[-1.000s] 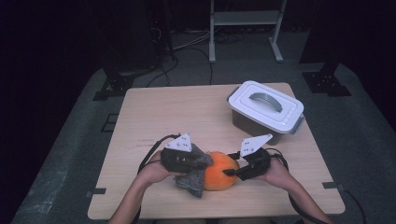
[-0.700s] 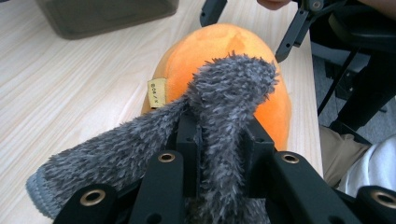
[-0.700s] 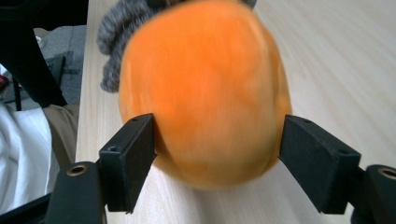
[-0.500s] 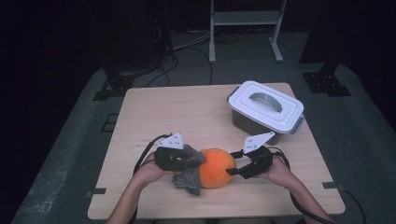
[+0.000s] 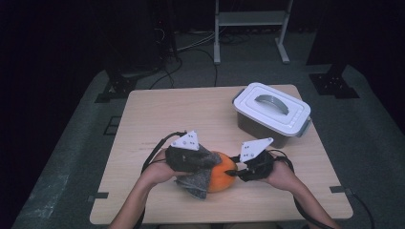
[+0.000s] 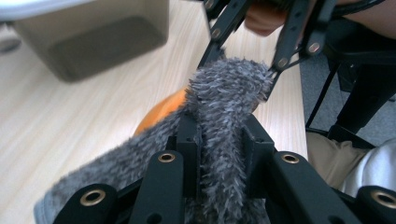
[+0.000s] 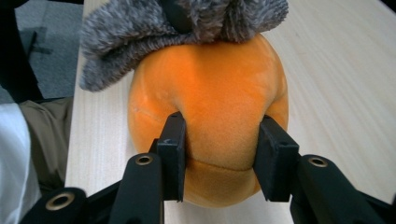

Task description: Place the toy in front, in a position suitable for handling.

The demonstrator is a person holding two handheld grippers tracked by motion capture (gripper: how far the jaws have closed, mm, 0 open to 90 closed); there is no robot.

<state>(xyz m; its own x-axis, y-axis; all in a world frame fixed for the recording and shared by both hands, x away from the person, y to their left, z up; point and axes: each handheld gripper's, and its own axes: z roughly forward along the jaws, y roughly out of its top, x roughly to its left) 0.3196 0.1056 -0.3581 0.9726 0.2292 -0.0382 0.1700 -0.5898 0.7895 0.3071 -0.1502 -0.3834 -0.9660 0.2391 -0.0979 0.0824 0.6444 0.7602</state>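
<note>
An orange plush ball (image 5: 223,177) lies near the table's front edge. My right gripper (image 5: 233,171) is shut on its right side, and the right gripper view shows both pads pressed into the plush ball (image 7: 210,93). A grey fuzzy cloth (image 5: 195,183) drapes over the ball's left side. My left gripper (image 5: 207,164) is shut on a fold of this cloth (image 6: 224,102), lifting it over the orange plush (image 6: 161,109). In the right gripper view the cloth (image 7: 140,28) covers the ball's far end. The two grippers face each other, close together.
A grey storage box with a white handled lid (image 5: 272,112) stands at the back right of the wooden table (image 5: 181,114). The box (image 6: 102,42) sits beyond the ball in the left gripper view. The person's legs are just past the table's near edge.
The grey cloth has been drawn further over the orange ball, hiding more of its left side. Both hands have stayed in nearly the same place.
</note>
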